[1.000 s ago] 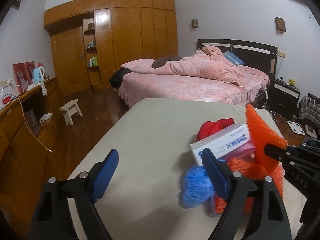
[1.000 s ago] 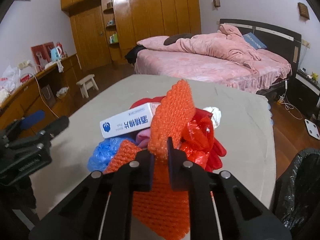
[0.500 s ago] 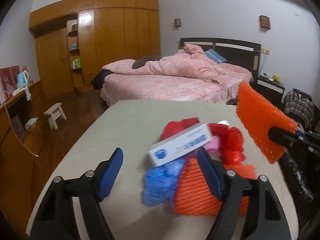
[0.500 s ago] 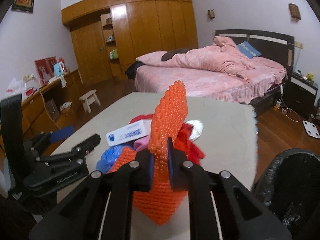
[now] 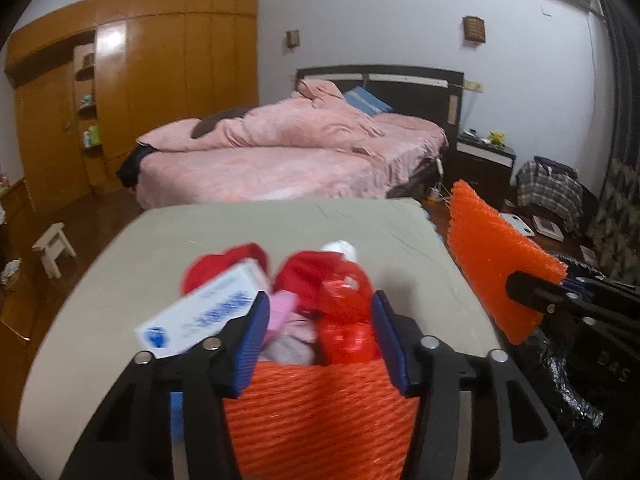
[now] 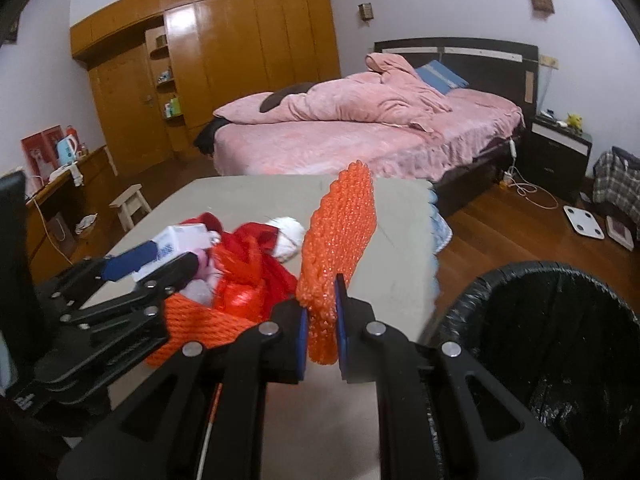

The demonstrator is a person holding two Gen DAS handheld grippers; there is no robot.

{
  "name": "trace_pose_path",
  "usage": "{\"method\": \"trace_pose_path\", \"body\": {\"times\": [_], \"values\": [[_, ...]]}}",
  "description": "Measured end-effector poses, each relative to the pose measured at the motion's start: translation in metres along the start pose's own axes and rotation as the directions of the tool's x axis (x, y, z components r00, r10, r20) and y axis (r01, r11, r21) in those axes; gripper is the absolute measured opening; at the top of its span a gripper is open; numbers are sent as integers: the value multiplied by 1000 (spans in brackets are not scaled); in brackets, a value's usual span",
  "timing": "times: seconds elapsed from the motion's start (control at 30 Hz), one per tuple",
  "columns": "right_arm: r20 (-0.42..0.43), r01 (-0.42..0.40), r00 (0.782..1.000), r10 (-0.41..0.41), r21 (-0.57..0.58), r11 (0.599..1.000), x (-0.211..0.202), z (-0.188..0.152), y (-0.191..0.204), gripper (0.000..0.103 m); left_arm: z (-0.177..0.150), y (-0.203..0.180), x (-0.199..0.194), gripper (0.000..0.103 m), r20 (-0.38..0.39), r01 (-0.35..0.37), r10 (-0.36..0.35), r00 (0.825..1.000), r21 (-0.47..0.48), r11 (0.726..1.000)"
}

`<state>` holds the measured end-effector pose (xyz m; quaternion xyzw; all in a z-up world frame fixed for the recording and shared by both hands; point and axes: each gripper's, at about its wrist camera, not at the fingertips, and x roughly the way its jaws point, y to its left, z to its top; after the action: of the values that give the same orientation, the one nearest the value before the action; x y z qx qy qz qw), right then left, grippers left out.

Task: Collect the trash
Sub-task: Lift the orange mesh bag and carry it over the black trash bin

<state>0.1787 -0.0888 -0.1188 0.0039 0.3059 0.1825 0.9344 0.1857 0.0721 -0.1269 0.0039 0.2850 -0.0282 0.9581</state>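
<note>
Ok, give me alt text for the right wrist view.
The right gripper pinches an orange foam net upright above a grey table, beside a black-lined bin. To its left, the left gripper reaches into a pile of red and orange trash; a pink bed stands behind.

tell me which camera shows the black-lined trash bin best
The right wrist view: the black-lined trash bin shows its open mouth and dark inside, low right beside the table. The left wrist view catches only a crumpled edge of its liner behind the right gripper.
</note>
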Motion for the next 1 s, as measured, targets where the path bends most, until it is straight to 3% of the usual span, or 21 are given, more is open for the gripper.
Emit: {"method": "trace_pose_path", "body": {"times": [0.23, 0.4, 0.57, 0.8, 1.0], "values": [[-10, 8, 1000, -8, 11, 1000, -1, -7, -12, 11, -8, -16, 36, 49, -66, -30, 32, 997, 32, 999], [-15, 12, 1000, -12, 9, 1000, -2, -10, -16, 11, -9, -18, 46, 24, -92, -20, 23, 995, 37, 999], [-9, 17, 1000, -17, 14, 1000, -7, -12, -20, 11, -7, -19, 36, 11, -56, -7, 9, 998, 30, 1000], [28, 36, 999, -36, 7, 999, -28, -5, -25, 11, 16, -28, -5, 9, 57, 25, -27, 998, 29, 999], [71, 75, 994, -78, 47, 996, -57, 3, -47, 12, 39, -49, -27, 9, 101, 91, -95, 990, 45, 995]]}}
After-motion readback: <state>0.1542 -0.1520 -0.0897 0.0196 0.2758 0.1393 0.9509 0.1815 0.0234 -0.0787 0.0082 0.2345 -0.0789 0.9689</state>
